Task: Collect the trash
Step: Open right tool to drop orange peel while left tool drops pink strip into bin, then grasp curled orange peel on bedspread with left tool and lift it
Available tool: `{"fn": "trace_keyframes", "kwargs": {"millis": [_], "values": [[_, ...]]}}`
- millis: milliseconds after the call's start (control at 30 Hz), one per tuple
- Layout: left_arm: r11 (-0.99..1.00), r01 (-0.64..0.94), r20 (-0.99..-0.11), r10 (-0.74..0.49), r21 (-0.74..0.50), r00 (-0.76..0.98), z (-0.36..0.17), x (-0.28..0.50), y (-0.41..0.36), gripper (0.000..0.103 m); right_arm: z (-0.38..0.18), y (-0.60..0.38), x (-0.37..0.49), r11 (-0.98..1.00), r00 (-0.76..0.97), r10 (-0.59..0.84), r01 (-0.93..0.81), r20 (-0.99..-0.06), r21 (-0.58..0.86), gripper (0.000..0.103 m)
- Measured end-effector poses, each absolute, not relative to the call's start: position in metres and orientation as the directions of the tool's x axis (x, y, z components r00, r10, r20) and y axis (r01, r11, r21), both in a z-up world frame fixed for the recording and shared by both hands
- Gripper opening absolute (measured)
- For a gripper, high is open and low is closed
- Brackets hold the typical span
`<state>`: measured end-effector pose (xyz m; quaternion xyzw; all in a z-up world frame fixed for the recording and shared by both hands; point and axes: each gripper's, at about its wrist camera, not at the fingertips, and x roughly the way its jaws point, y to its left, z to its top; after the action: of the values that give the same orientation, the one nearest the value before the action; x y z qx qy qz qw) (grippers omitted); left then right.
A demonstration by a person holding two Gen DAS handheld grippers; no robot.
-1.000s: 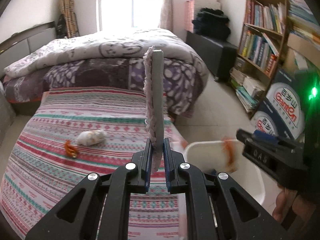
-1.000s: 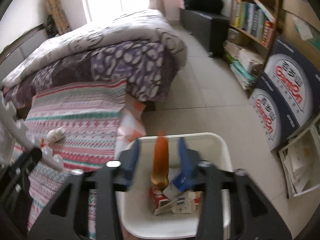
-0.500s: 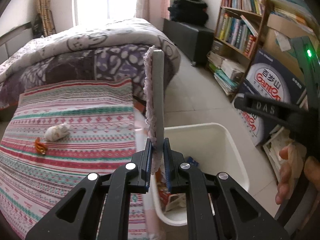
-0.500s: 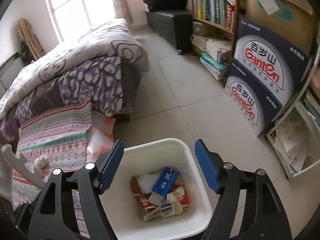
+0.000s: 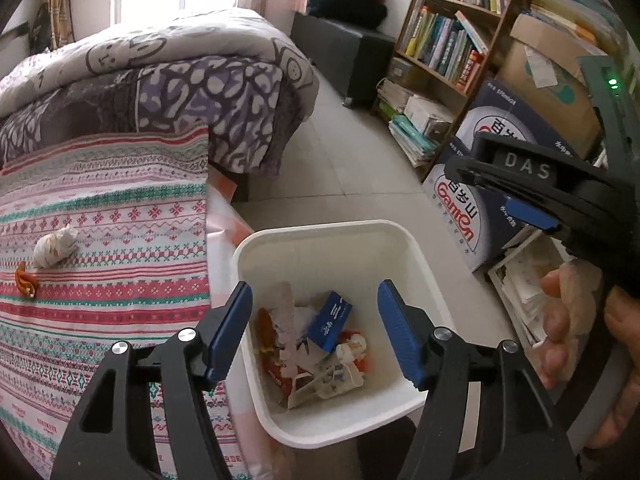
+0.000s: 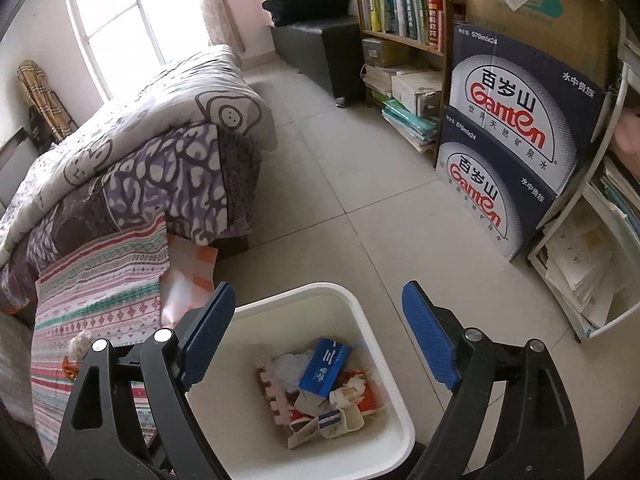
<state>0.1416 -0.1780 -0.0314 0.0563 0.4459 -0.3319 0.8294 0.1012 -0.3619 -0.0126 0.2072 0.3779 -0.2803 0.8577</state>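
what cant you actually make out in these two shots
- Bottom of the white bin: both views, buried under the trash pile.
- Small orange scrap on the striped blanket: left view, too small to identify; right view, mostly behind the right gripper.
- Crumpled wad: right view, tiny at the gripper's edge.

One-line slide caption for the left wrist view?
Open left gripper above white plastic bin of trash; crumpled paper wad on striped blanket.

A bright window (image 6: 116, 12) lights the pale tiled floor (image 6: 360, 184). A bed (image 6: 132, 140) with patterned quilts fills the left; a wooden bookshelf (image 6: 404, 4) and stacked water cartons (image 6: 516, 140) line the right wall
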Motion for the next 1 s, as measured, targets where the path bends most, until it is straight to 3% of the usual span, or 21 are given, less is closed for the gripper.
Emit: {"fn": "trace_keyframes", "kwargs": {"millis": [300, 667, 1000], "values": [[0.858, 0.494, -0.816, -0.381, -0.138, 0.434, -0.039, 0.171, -0.145, 0.077, -0.018, -0.342, 0.114, 0.787, 0.56, -0.291, 0.601, -0.776, 0.138, 0.086], [0.989, 0.147, -0.892, -0.09, -0.027, 0.443, -0.066, 0.246, -0.038, 0.078, -0.028, -0.297, 0.141, 0.86, 0.552, -0.219, 0.499, -0.805, 0.108, 0.092], [0.995, -0.084, -0.922, 0.074, 0.046, 0.379, -0.108, 0.297, 0.045, 0.078, -0.037, -0.258, 0.162, 0.916, 0.537, -0.188, 0.399, -0.823, 0.051, 0.094]]}}
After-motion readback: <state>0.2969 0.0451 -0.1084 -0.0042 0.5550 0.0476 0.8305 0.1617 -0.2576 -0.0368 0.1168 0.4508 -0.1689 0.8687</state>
